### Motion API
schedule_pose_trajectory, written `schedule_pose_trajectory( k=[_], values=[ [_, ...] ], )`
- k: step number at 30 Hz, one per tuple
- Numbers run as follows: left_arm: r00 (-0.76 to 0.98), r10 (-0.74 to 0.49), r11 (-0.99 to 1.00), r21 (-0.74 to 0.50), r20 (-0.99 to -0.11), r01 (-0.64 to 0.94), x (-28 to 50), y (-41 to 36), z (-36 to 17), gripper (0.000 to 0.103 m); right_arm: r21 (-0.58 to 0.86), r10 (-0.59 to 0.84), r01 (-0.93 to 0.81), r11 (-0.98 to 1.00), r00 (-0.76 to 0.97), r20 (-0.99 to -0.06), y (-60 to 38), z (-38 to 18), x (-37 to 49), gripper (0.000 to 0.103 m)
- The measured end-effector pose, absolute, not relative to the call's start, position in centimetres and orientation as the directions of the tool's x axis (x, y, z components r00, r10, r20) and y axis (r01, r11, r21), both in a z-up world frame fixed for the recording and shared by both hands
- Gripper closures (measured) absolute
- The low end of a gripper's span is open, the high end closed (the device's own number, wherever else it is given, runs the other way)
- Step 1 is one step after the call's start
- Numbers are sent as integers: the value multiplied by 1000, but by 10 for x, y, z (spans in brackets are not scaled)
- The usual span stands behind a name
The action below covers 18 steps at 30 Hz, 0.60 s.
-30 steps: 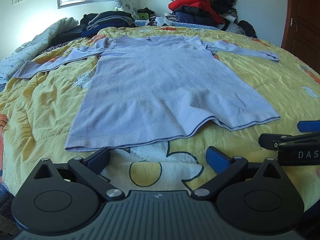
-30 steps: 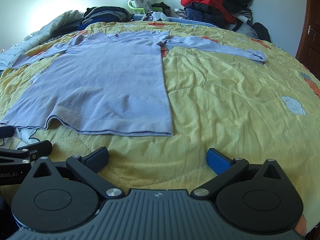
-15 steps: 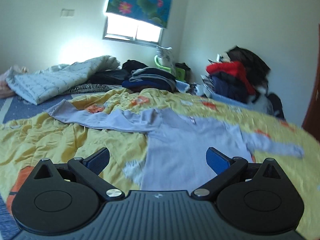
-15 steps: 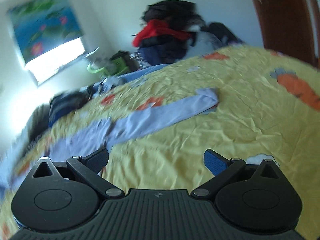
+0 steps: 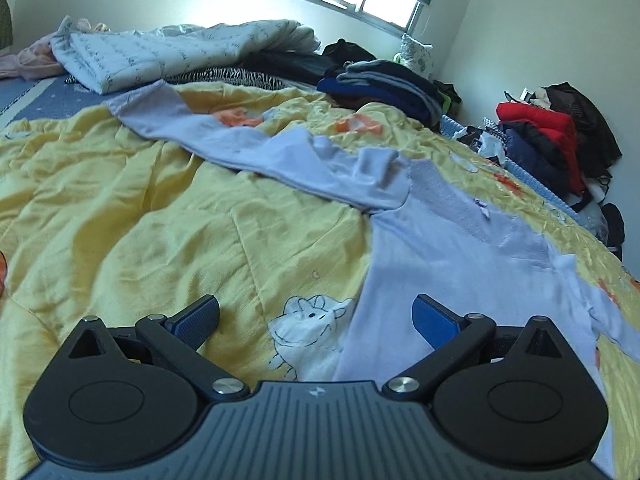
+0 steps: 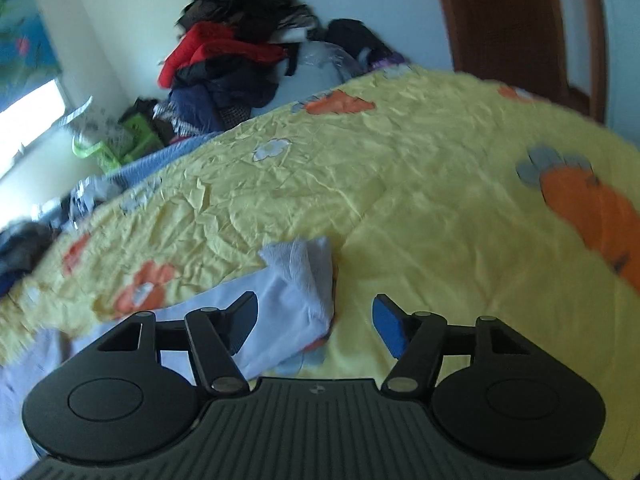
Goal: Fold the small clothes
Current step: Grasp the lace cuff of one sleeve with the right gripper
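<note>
Now we hover at lilac top's [image 5: 460, 248] sleeves on yellow bed [image 5: 140, 220]. Right hand-held gripper [image 6: 314, 322] has swung from hem to cuff [image 6: 300, 276], jaws just narrowing, cuff between, not pinched. Left hand-held gripper [image 5: 316, 316] wide open, empty. Sleeve fold-in likely next.

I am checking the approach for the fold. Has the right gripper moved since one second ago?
Yes. The right gripper has swung from the shirt's hem toward the sleeve cuff, near the brown door; its jaws have been closing, nothing pinched.
</note>
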<state>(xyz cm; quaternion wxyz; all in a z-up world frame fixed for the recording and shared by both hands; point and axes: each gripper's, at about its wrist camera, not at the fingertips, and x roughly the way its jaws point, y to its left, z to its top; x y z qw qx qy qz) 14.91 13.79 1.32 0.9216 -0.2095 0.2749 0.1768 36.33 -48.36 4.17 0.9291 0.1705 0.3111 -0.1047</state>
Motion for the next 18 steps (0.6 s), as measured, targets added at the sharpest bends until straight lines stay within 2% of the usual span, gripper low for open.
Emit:
schedule_pose_trajectory(
  k=[6,7,8,9,12,14,15,17,18],
  values=[
    [798,211,856,-286,-565,-430,151,137,9,0,-184,-194,101,978,773,-603,-445,27,405,38],
    [797,213,858,-283,-566,-430,152,136,9,0,-226,-205,80,971,769,-605,-442,22,411,39],
    [796,214,859,-279,-566,-430,153,136,9,0,-253,-211,62,965,759,-616,-439,19,415,46],
    [795,215,861,-275,-567,-428,153,135,9,0,-263,-215,57,963,748,-628,-438,17,419,56],
    [797,210,864,-274,-566,-423,155,135,9,0,-203,-187,67,977,728,-660,-444,15,426,68],
    [800,208,863,-280,-563,-422,154,136,9,0,-175,-179,84,981,741,-647,-443,18,421,71],
    [801,208,862,-283,-561,-422,154,136,9,0,-158,-166,83,984,744,-647,-443,18,420,75],
    [802,208,861,-284,-560,-422,154,136,9,0,-119,-139,80,990,739,-659,-445,19,418,92],
    [802,208,861,-284,-560,-421,153,136,9,0,-97,-129,86,992,741,-659,-445,20,418,93]
  ],
)
